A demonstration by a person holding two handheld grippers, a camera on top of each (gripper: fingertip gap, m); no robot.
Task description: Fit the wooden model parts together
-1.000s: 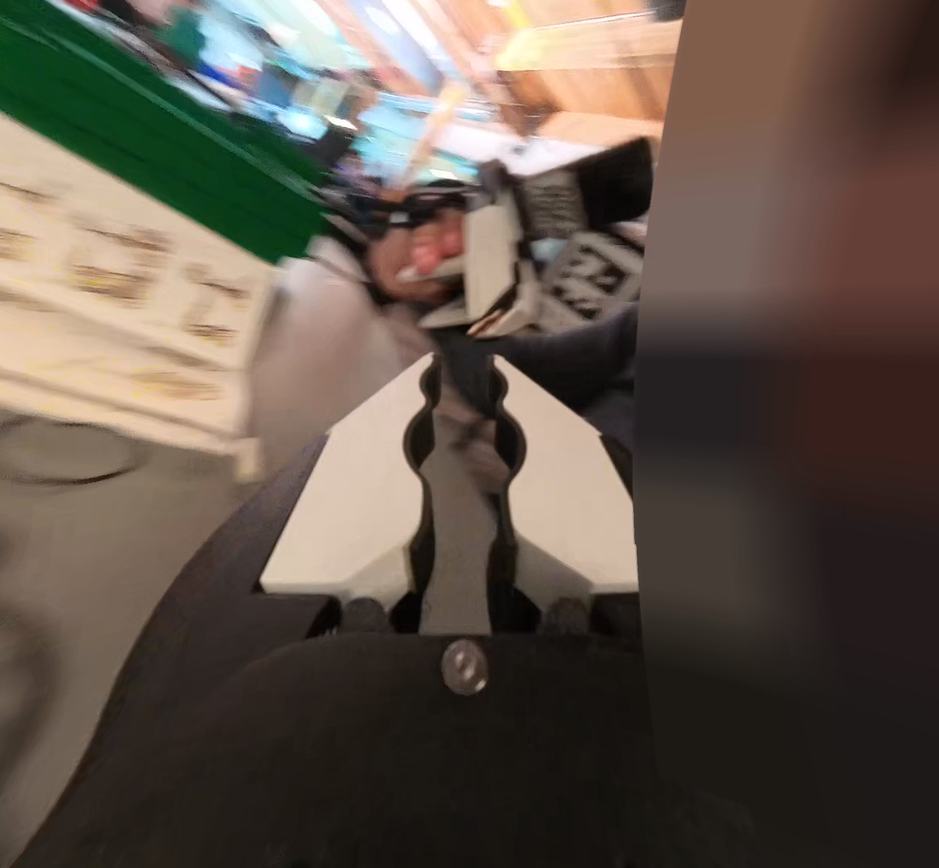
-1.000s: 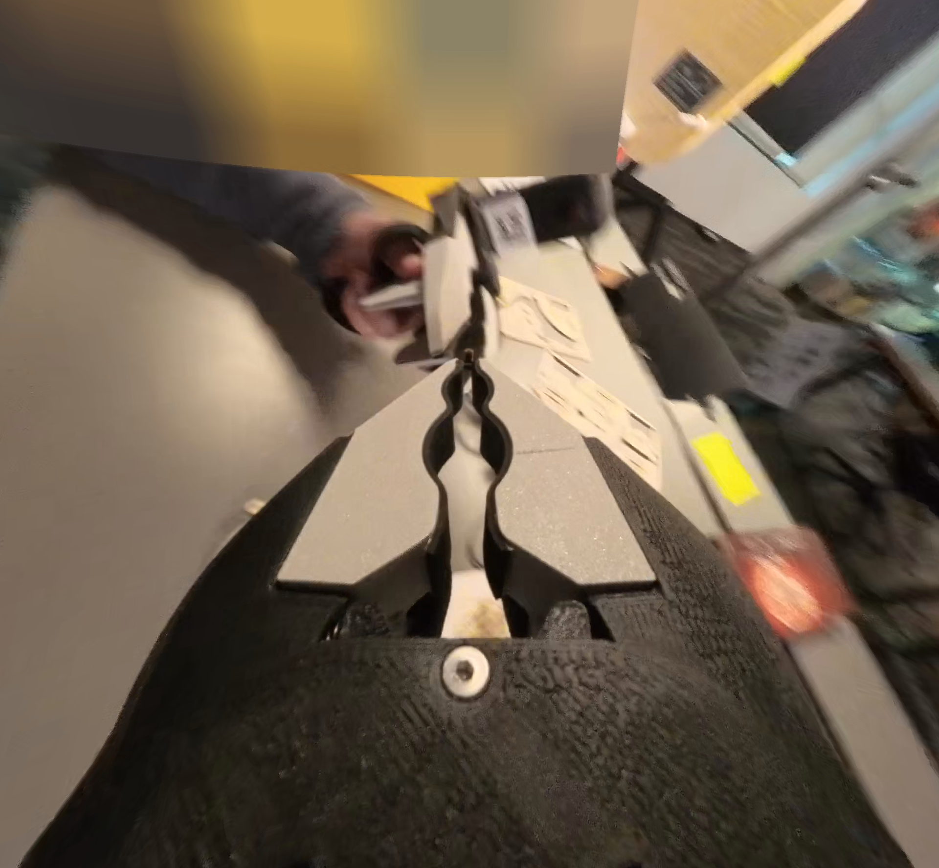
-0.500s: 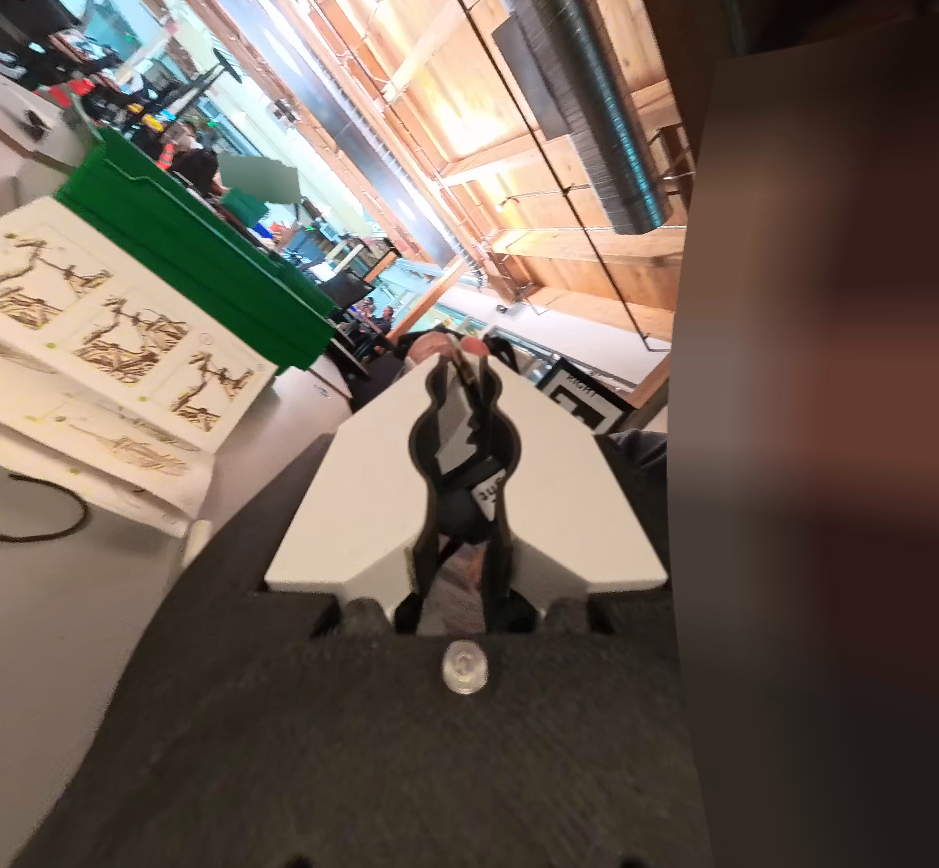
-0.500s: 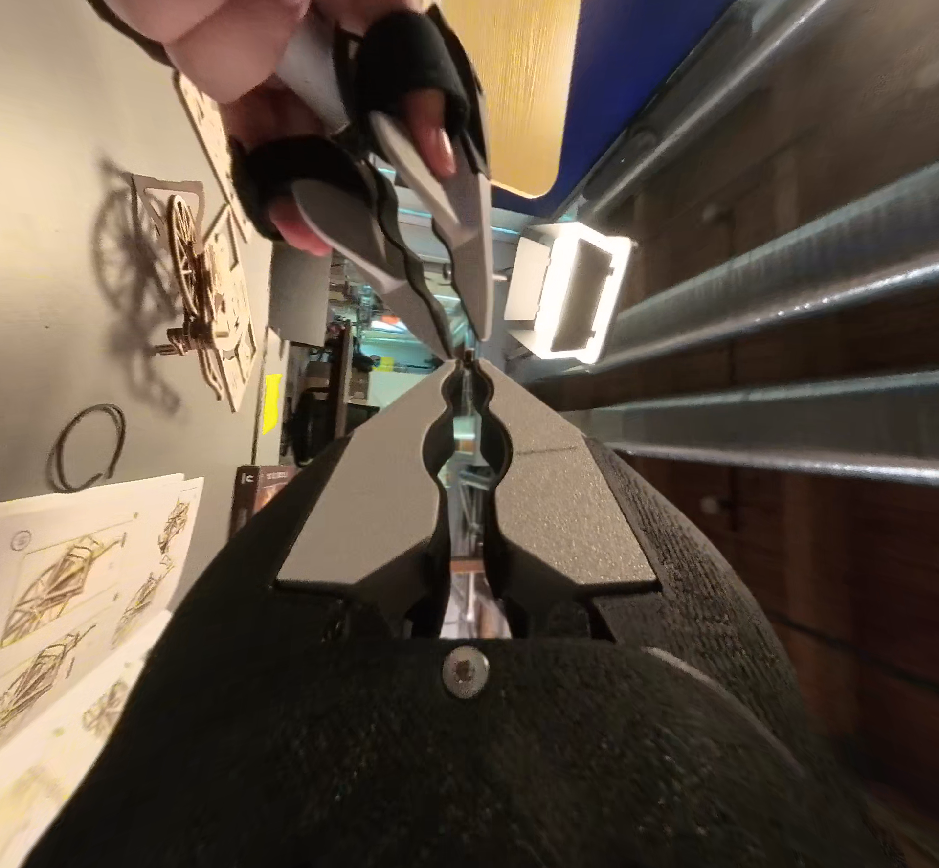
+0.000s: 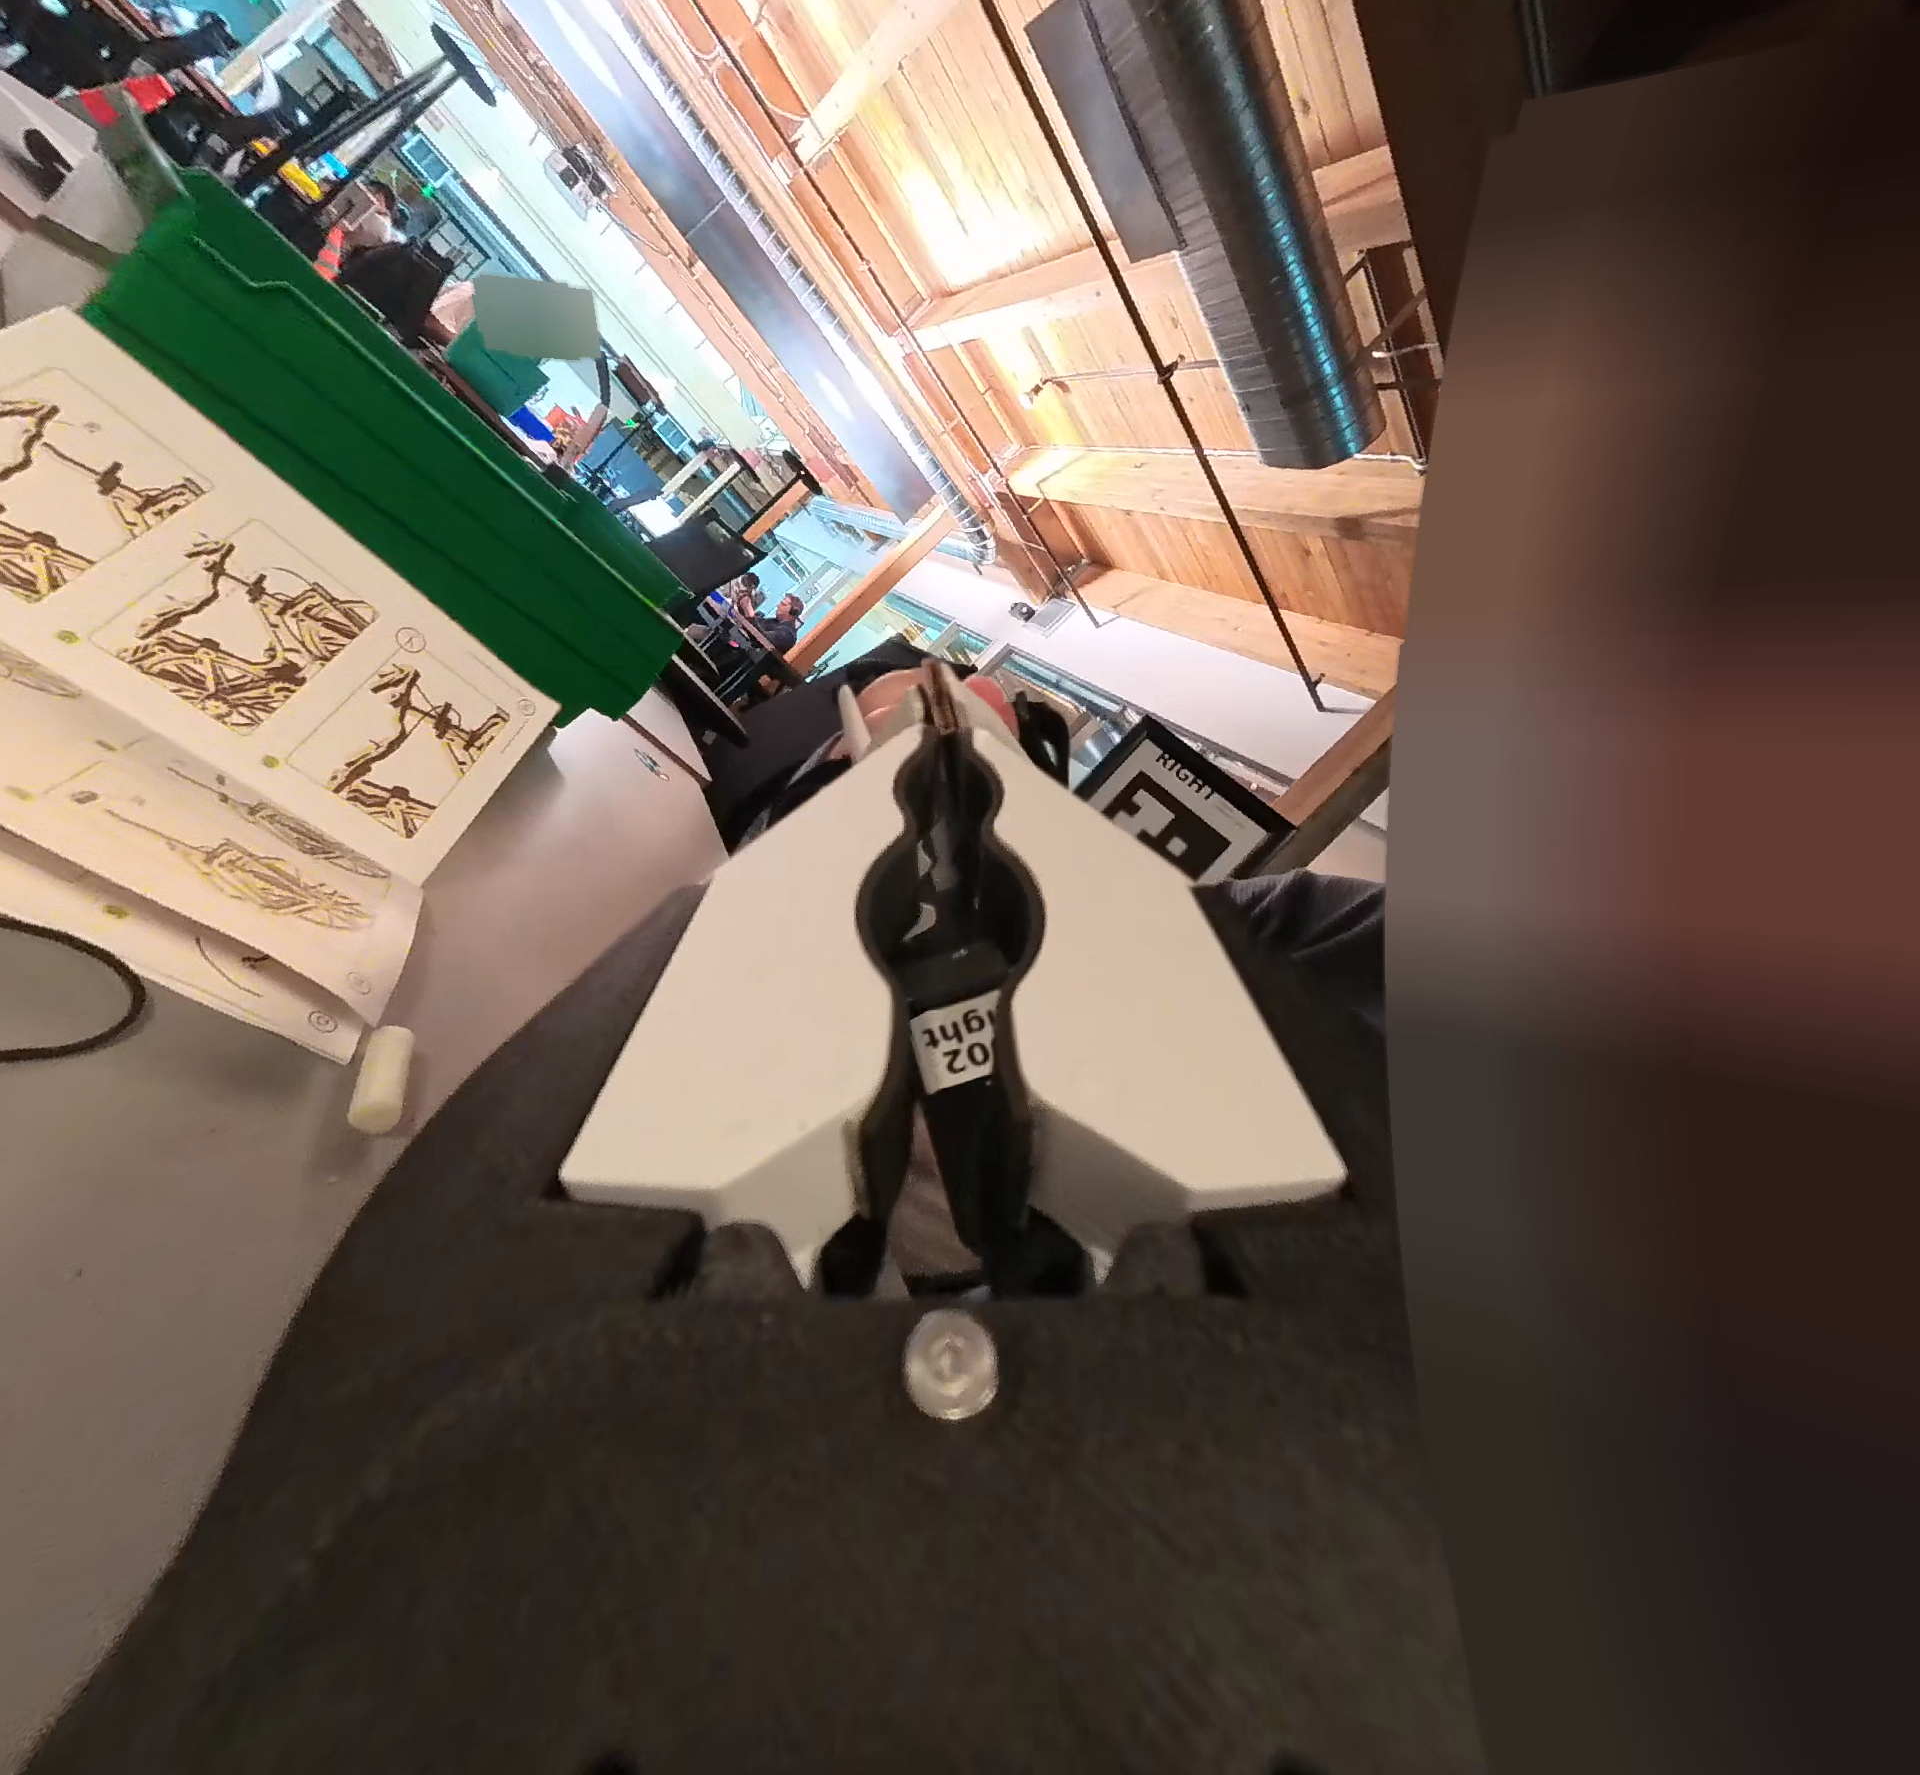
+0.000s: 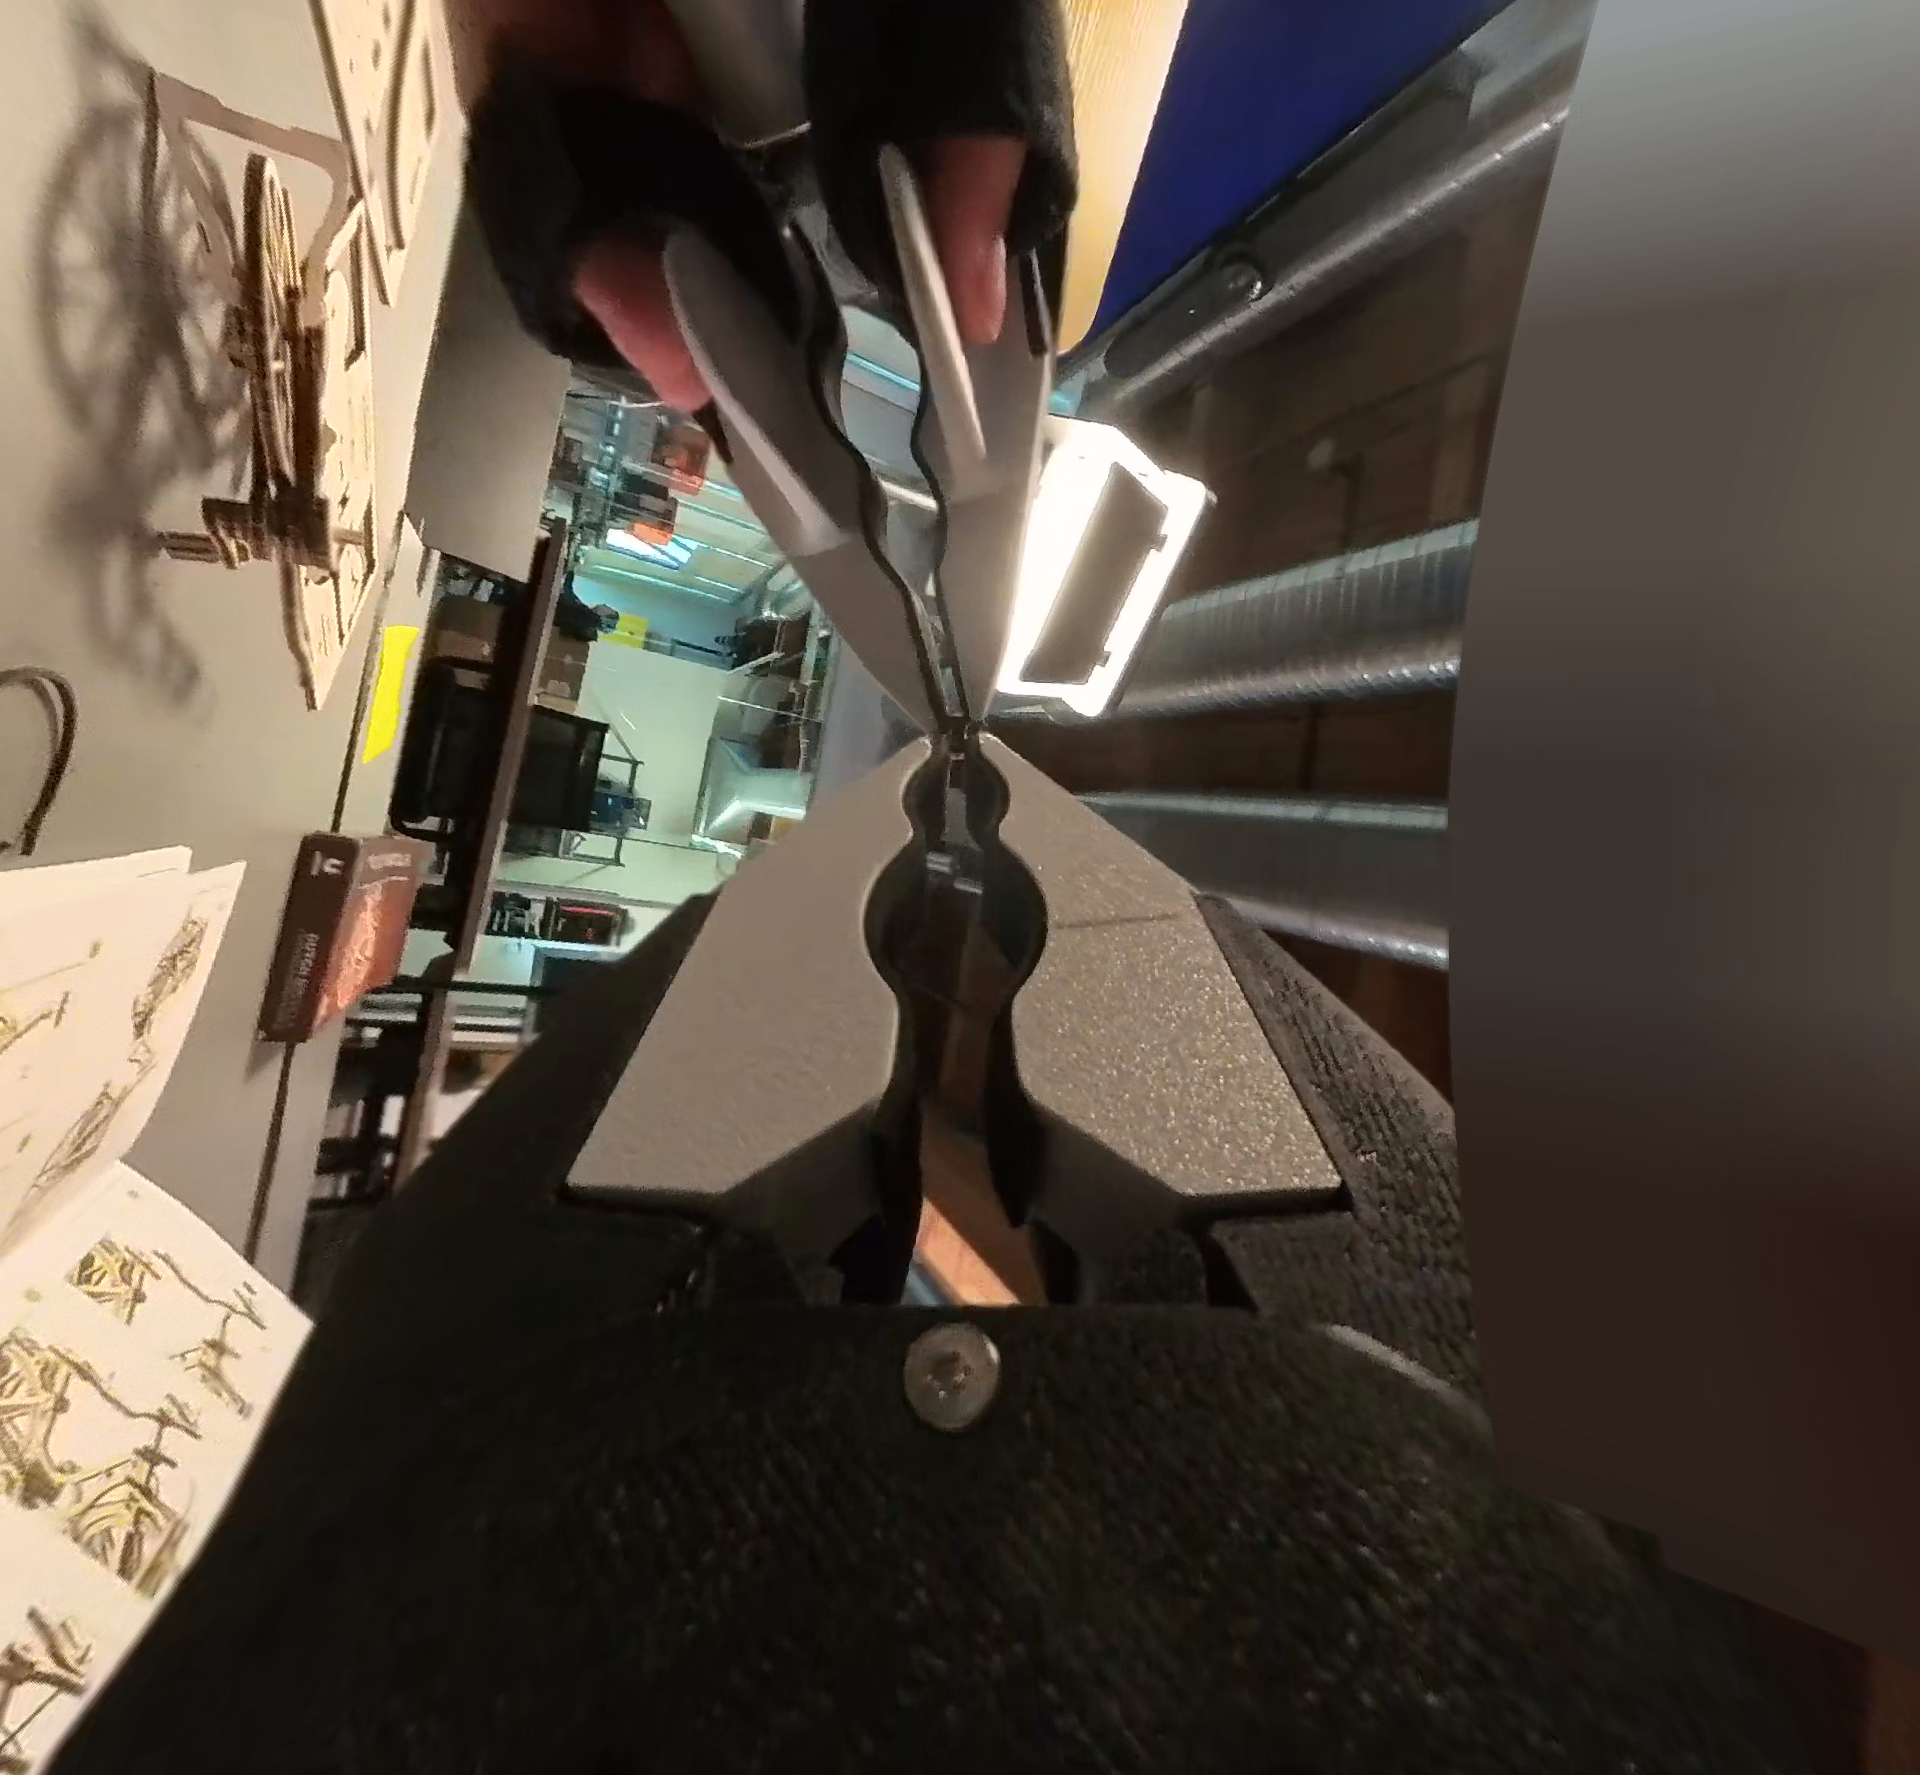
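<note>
Both grippers are held up in the air, tip to tip. In the left wrist view my left gripper (image 5: 940,738) has its white fingers shut on a thin brown wooden part (image 5: 938,702) that sticks out past the tips. In the right wrist view my right gripper (image 6: 954,746) is shut on a small dark part (image 6: 952,816). The left gripper (image 6: 948,717) comes down from above, held by a gloved hand (image 6: 727,167), and its tips meet mine. I cannot tell whether there are one or two parts. The part-built wooden model (image 6: 281,354) stands on the grey table.
Instruction sheets (image 5: 208,582) lie on the table and also show in the right wrist view (image 6: 94,1206). Beside them are a green crate (image 5: 416,478), a black cord (image 5: 62,1029) and a small white cylinder (image 5: 379,1091). A laser-cut wooden sheet (image 6: 384,11) and a brown box (image 6: 332,936) lie farther off.
Both grippers have swung upward and closed the distance. A second ago they were apart and blurred with motion. Now their tips meet and the views are steady.
</note>
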